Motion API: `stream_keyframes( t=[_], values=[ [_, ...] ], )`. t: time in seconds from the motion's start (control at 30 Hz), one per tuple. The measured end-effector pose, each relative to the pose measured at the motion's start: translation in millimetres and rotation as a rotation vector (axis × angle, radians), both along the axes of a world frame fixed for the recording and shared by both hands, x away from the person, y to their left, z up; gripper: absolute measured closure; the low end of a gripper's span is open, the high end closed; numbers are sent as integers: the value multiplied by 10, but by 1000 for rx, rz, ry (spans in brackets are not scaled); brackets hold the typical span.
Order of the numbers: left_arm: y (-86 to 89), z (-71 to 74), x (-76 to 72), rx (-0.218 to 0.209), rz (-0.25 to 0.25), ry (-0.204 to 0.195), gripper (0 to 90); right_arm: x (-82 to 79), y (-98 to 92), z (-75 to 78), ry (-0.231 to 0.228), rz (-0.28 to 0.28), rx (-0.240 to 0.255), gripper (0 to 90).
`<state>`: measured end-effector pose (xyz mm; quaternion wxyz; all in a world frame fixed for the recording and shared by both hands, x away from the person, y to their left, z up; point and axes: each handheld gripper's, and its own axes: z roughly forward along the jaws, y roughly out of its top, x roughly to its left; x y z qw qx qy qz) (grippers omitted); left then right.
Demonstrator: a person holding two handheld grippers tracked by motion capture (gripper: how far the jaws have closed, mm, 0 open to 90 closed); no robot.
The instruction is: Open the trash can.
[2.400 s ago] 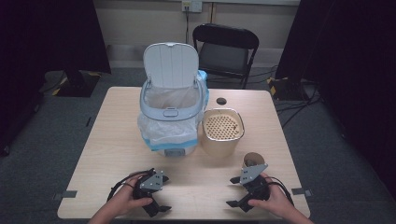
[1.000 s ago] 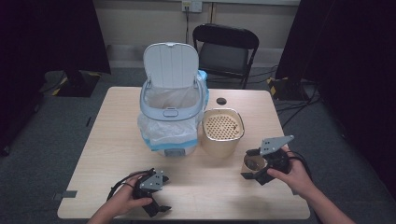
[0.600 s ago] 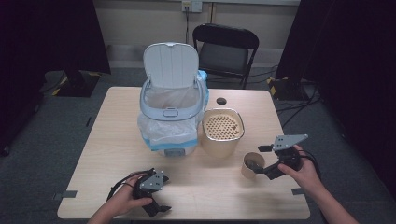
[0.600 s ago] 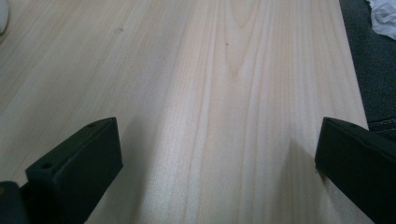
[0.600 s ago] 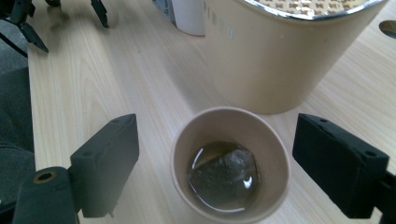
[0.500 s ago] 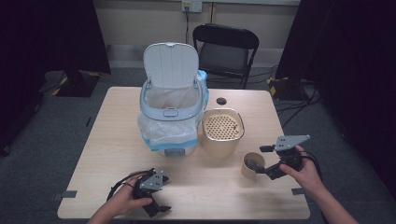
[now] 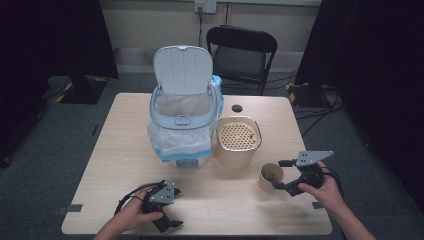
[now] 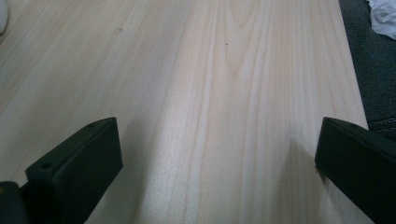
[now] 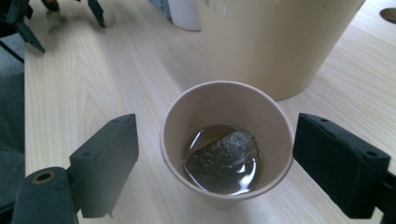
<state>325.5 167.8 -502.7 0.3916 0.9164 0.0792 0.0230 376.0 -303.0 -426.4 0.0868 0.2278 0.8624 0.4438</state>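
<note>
A brown paper cup [image 7: 270, 176] stands on the wooden table [image 7: 125, 145] at the front right. It holds dark liquid and a tea bag [image 9: 222, 156]. My right gripper [image 7: 279, 175] reaches it from the right, open. In the right gripper view the cup [image 9: 224, 140] stands between the jaws of the right gripper [image 9: 217, 144]: a gap shows on the left, and the right jaw is almost at the rim. My left gripper [image 7: 169, 220] rests near the front edge, open, and in its own view the left gripper [image 8: 215, 154] has bare wood between its jaws.
A white bin [image 7: 182, 125] with its lid up and a plastic liner stands mid-table. Beside it, just behind the cup, is a beige container [image 7: 238, 145] with a perforated top. A small dark disc [image 7: 237, 108] lies behind. A black chair [image 7: 242, 55] stands beyond the table.
My right gripper went from the front edge up over the cup, then out to its right and down, so its jaws now flank the cup. The left gripper has not moved.
</note>
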Motion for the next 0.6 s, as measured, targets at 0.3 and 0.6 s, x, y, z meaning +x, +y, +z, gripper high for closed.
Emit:
stream_keyframes(
  t=[0.3,0.6],
  values=[
    [0,-1,0,-1,0,-1,0,18,-18,-96,6,-7,0,138],
    [-1,-3,0,-3,0,-2,0,19,-26,-272,9,-28,30,140]
  ],
)
